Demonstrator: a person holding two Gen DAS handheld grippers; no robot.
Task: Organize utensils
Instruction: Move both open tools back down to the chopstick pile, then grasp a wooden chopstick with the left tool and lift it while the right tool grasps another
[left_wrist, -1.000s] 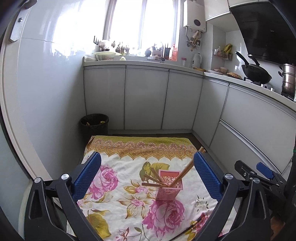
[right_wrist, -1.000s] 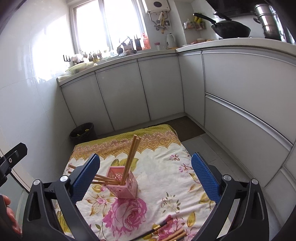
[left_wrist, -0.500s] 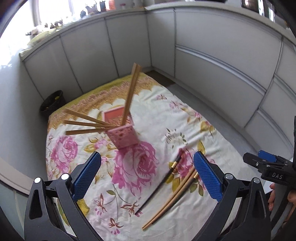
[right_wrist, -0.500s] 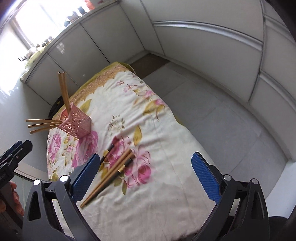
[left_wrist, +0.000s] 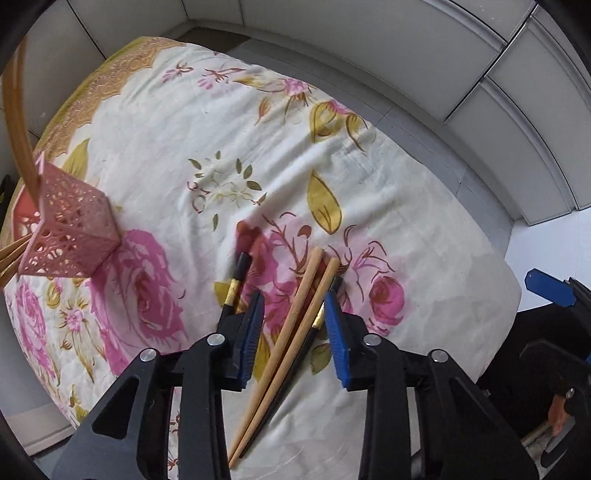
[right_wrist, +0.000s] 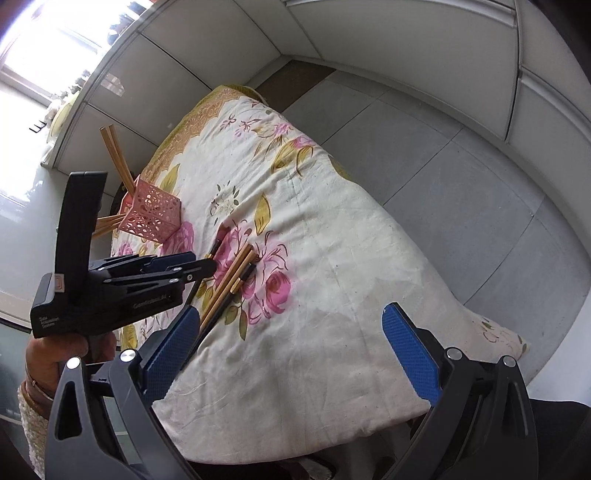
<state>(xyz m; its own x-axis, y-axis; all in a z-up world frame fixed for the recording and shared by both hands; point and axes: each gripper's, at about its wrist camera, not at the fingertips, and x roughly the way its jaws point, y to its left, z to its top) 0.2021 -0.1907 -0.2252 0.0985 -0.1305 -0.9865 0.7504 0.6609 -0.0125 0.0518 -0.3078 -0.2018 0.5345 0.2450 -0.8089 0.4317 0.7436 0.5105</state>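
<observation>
Two wooden chopsticks (left_wrist: 295, 321) lie near the cloth's (left_wrist: 424, 221) front edge, long axis crossing the gap of the left gripper (left_wrist: 293, 314); its jaws are closing, pads not yet pressing. Right gripper (right_wrist: 291, 332) stands wide open, empty, farther off. Holder (left_wrist: 70, 229) at left edge.

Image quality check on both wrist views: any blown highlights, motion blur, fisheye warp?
Right wrist: window top left blown out white; cabinet lines bow strongly; cloth evenly lit, sharp. Left wrist: no glare; wooden chopsticks sharp; slight smear at black chopstick's tip; dark vignette in corners.
</observation>
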